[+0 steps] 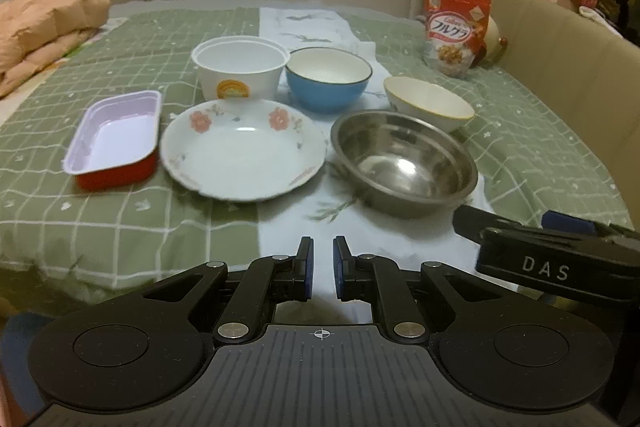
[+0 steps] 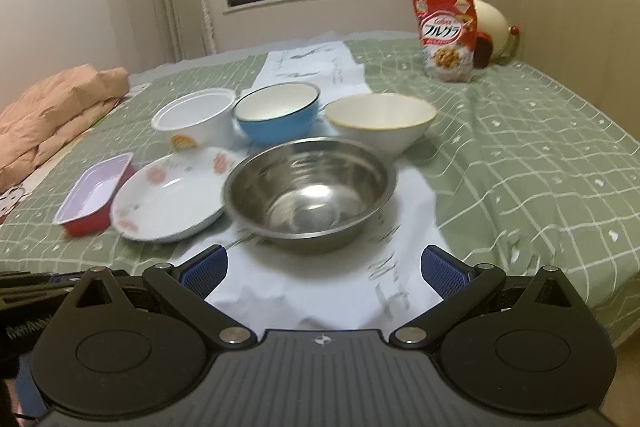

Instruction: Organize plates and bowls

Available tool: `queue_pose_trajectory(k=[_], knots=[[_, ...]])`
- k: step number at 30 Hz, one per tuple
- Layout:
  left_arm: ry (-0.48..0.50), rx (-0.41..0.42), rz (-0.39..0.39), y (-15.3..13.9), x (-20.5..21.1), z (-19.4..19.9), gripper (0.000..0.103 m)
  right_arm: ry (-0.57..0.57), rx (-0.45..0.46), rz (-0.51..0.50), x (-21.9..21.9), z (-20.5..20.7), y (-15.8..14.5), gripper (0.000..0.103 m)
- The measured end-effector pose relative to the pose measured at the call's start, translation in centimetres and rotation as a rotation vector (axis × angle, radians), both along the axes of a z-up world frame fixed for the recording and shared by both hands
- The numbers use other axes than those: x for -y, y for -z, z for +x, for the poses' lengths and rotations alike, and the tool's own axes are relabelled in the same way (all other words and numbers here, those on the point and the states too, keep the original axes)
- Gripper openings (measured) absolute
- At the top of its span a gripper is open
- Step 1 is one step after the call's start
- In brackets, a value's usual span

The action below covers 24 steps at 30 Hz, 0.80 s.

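The bed (image 1: 520, 155), under a green checked quilt, leaves bare cloth between both tools and the dishes. Dead ahead of the released right tool (image 2: 324, 267): a round steel bowl (image 2: 310, 195). Ahead of the clenched, empty left tool (image 1: 323, 267): a flowered plate (image 1: 244, 151); further left, an oblong red tray (image 1: 116, 141), long axis running away.

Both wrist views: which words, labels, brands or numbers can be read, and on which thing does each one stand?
"DAS": white letters on the black body of the right gripper, seen in the left wrist view.
"Calbee": small brand mark at the top of the red cereal bag.
"フルグラ": large letters on the same bag.
Smaller print on the bag: too blurred to read.
Faint marks on the white paper sheet: not readable.
White letters at the left edge of the right wrist view: too blurred.
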<state>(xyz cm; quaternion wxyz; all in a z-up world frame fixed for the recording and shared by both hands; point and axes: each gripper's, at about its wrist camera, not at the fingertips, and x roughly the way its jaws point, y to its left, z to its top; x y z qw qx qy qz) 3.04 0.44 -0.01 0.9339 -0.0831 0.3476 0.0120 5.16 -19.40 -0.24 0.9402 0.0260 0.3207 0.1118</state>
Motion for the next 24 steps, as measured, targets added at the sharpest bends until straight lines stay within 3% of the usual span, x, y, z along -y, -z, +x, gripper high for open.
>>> queue_pose_trajectory(k=[3, 6, 9, 12, 15, 20, 22, 24], knots=[[0.066, 0.048, -0.124, 0.1, -1.1, 2.1, 0.012, 0.029, 0.023, -0.016, 0.8, 1.5, 0.1, 0.103], [0.098, 0.031, -0.208, 0.3, -1.8, 4.7, 0.013, 0.057, 0.031, -0.023, 1.7, 3.3, 0.4, 0.103], [-0.010, 0.014, -0.165, 0.2, -1.6, 7.3, 0.013, 0.076, 0.020, -0.025, 2.3, 5.4, 0.8, 0.103], [0.058, 0.030, -0.106, 0.3, -1.3, 10.2, 0.013, 0.083, 0.004, -0.008, 3.0, 7.4, 1.1, 0.103], [0.081, -0.013, -0.103, 1.4, -1.2, 13.0, 0.013, 0.089, -0.018, 0.011, 3.4, 9.5, 1.4, 0.102], [0.044, -0.044, -0.096, 3.2, -1.3, 15.4, 0.014, 0.067, -0.070, 0.052, 3.2, 12.7, 2.8, 0.078], [0.051, -0.067, -0.098, 4.0, -1.2, 16.2, 0.016, 0.053, -0.107, 0.065, 2.8, 13.9, 3.9, 0.061], [0.067, -0.089, -0.107, 4.5, -1.1, 16.5, 0.017, 0.035, -0.150, 0.079, 2.4, 14.7, 5.0, 0.054]])
